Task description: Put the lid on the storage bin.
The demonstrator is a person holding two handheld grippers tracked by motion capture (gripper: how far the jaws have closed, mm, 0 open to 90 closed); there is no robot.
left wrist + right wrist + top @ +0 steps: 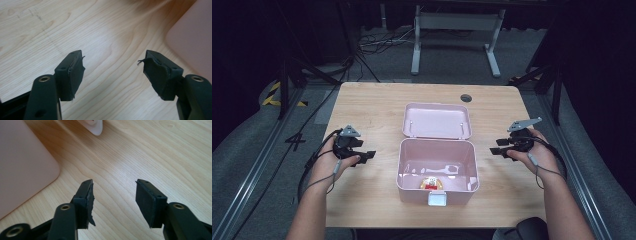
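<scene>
Pink box (437, 172) sits open in the middle of the wooden surface (367, 100), close to the near edge, its lid (437, 120) thrown back flat toward the far edge. In the high view a small red and yellow item (432, 183) lies inside against the near wall, and a white latch (437, 199) hangs off the front. A dark round hole (466, 97) marks the surface near the far edge. The left gripper (367, 156) is held low beside the box's left wall, the right gripper (496, 151) beside its right wall, each apart from it; both forearms come in from the near edge.

Left gripper view: the left gripper's (111, 72) jaws stand wide apart over bare wood, nothing between them, the box's pink wall at the right edge of the view.

Right gripper view: the right gripper's (114, 200) jaws are parted and empty, the box wall to the left and the latch (95, 127) at the top.
</scene>
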